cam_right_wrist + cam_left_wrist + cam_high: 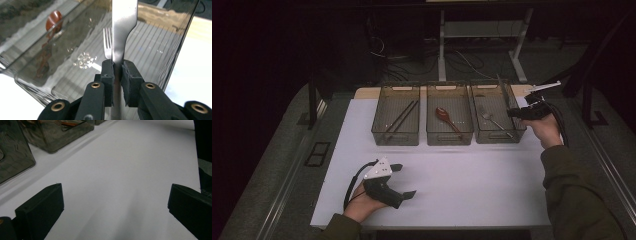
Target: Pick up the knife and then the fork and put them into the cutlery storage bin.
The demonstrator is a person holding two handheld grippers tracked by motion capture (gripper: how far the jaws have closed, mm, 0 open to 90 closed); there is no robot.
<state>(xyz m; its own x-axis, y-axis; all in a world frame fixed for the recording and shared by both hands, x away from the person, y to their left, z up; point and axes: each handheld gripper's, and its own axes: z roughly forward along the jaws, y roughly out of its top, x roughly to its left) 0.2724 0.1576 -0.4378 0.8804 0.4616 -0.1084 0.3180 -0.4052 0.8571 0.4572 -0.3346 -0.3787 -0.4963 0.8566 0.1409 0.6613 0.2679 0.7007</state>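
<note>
My right gripper hovers over the right-hand clear bin and is shut on the flat handle of a steel utensil. The utensil slants up and away from the jaws, and its far end is cut off in the right gripper view. A fork lies on that bin's floor below. The middle bin holds a red-brown spoon. The left bin holds dark chopsticks. My left gripper rests low over the white mat, open and with nothing between its fingers.
The three bins stand in a row along the far edge of the white mat. Beyond the table are desk legs and cables on a dark floor. A sleeved forearm reaches along the table's right side.
</note>
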